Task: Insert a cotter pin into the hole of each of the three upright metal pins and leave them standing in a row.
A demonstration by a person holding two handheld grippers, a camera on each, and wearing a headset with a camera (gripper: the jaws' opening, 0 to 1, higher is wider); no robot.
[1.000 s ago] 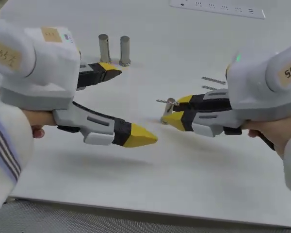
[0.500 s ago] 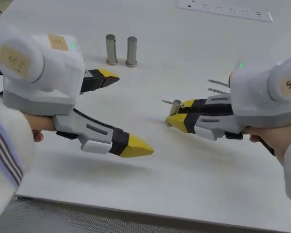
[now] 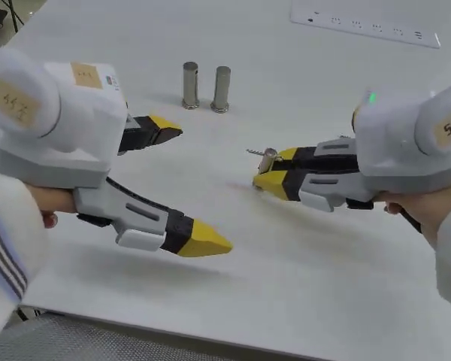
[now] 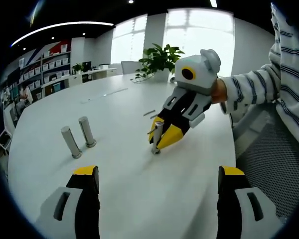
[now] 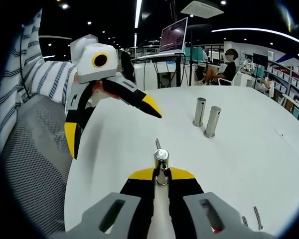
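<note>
Stiff, slick metal pin [image 5: 161,160] is clamped low between right gripper [image 5: 161,175] tips, under cotter pin [image 5: 158,143]; left gripper [image 4: 157,172] is held wide, empty.

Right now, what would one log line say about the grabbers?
left gripper: open, empty | right gripper: shut on metal pin | cotter pin: in that pin's top | two other pins: upright, side by side
</note>
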